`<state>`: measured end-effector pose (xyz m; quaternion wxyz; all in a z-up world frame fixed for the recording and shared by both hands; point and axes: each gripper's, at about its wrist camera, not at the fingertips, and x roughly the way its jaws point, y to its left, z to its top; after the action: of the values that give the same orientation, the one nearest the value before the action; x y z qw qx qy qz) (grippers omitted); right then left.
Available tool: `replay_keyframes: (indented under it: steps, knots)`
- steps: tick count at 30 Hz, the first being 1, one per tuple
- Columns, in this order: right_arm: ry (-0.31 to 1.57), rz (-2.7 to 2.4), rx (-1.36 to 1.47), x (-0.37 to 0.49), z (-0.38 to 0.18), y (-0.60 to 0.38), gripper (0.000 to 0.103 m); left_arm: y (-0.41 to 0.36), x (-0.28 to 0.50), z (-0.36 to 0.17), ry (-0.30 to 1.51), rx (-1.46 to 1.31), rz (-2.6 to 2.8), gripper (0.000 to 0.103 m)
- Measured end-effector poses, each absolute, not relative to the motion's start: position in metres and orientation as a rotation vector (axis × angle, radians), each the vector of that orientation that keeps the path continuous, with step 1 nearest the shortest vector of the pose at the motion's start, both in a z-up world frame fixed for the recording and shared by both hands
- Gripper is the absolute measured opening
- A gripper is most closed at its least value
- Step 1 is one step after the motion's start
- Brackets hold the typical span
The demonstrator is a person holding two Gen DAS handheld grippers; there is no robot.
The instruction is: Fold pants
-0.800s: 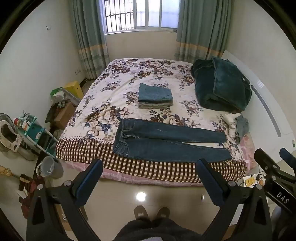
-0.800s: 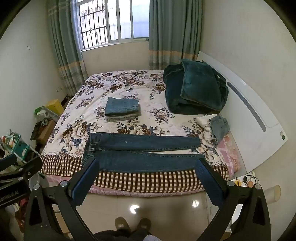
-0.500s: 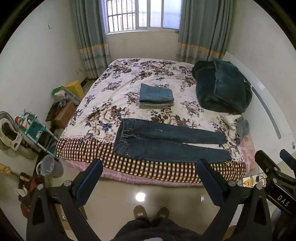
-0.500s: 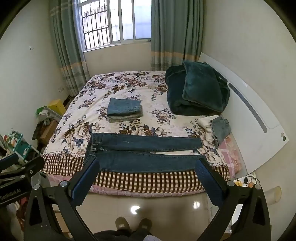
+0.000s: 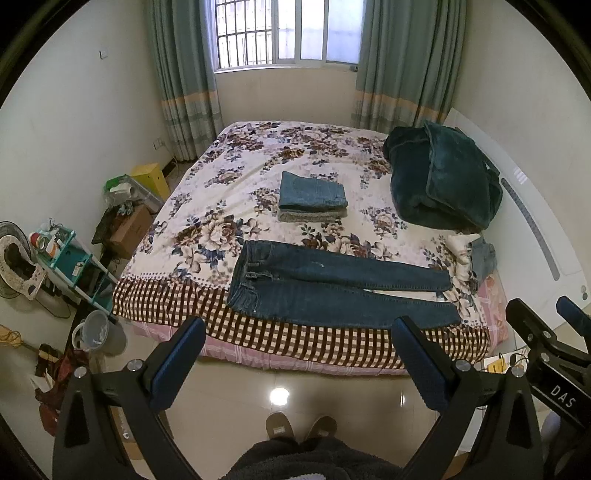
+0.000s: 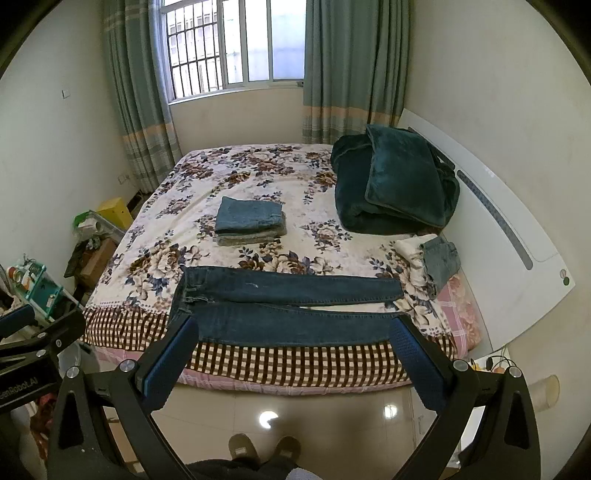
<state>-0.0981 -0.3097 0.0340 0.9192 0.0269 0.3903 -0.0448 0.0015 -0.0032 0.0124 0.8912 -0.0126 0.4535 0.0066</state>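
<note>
Now both tongs hang spread wide with nothing between them, the left gripper (image 5: 299, 341) and right gripper (image 6: 293, 341) held over the floor short of the bed (image 5: 221, 332). The jeans (image 5: 332, 291) lie flat along the bed's near edge, waistband left, with a folded stack (image 5: 312, 195) mid-bed beyond and a dark blanket (image 5: 439, 181) by the headboard.

A home bedroom. A wide bed with a floral cotton sheet (image 5: 229, 177) fills it. Grey-green striped curtains (image 5: 181, 74) flank a barred window (image 5: 284, 33).
</note>
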Motion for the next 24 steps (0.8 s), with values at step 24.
replay_keyframes:
  steps: [24]
  knots:
    - [0.807,-0.077,0.030,-0.096,0.062,-0.302,0.103,-0.003,0.001,0.018,0.926,-0.030,0.020,0.103]
